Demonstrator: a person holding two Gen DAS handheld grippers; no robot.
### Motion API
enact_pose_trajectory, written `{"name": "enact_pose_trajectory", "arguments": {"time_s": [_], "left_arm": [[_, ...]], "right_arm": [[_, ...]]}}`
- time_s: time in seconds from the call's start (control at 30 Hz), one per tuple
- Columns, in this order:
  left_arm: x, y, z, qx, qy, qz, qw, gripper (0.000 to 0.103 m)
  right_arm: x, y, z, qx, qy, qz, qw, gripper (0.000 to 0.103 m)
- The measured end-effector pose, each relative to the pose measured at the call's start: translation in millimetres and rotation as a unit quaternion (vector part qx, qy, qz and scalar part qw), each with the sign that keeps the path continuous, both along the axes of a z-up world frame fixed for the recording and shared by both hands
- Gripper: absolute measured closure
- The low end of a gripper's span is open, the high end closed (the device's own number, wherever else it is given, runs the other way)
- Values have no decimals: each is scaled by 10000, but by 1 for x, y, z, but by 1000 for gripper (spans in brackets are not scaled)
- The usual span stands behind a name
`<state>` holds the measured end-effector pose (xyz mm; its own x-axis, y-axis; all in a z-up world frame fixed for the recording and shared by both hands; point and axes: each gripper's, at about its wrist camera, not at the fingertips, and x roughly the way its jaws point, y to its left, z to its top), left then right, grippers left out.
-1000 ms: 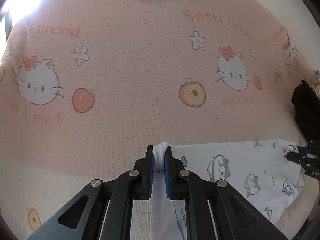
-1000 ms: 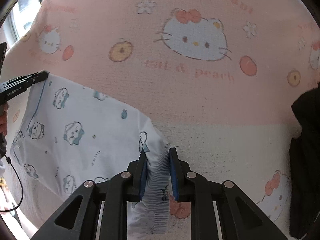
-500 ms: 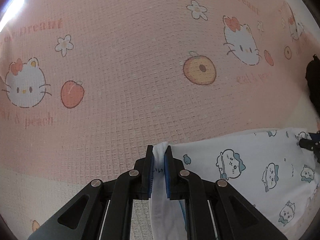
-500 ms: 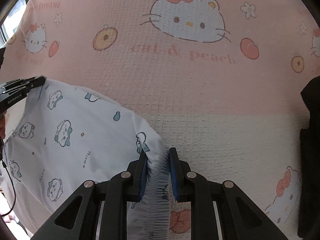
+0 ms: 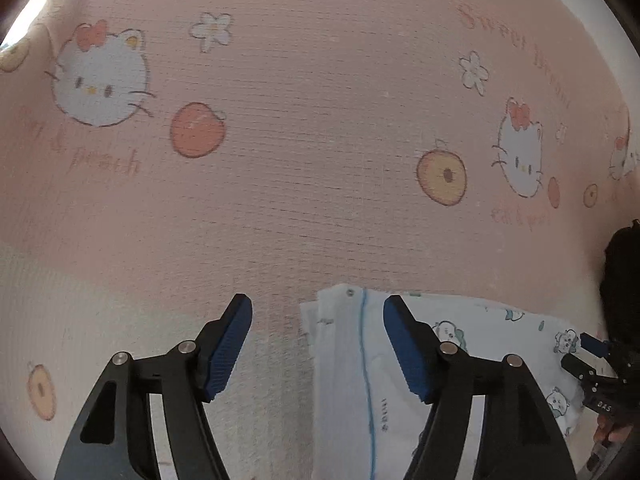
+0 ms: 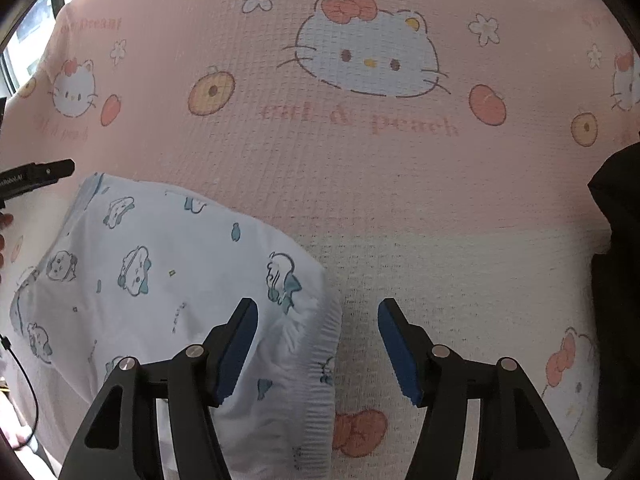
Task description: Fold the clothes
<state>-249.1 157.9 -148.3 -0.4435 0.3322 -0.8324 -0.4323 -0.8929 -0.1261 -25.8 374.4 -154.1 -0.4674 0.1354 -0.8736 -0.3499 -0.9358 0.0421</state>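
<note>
White printed garment (image 6: pixel 168 280) x1 on pink blanket (image 6: pixel 360 184); both grippers' fingers spread, empty; dark clothes (image 6: pixel 616 280), maybe 2.

Spread across both views: a pink waffle-weave blanket (image 6: pixel 360 184) printed with white cat faces, red bows, peaches, orange fruit, small flowers and the words "cat & peach", turning cream toward the near edge. Bright daylight from a window (image 6: pixel 36 28) at the upper left corner of the right wrist view, framed by a dark bar. Slightly blurred in the left wrist view
</note>
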Motion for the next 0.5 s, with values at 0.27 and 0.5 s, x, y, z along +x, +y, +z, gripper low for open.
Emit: {"name": "enact_pose_trajectory", "arguments": {"time_s": [0.27,0.5], "left_arm": [[33,-8,20,53,173,-179,9997,37],[56,-14,23,48,128,-302,9994,37]], "right_arm": [[15,2,6,-125,-33,-123,9998,41],[28,2,12,-373,57,-282,9989,38]]}}
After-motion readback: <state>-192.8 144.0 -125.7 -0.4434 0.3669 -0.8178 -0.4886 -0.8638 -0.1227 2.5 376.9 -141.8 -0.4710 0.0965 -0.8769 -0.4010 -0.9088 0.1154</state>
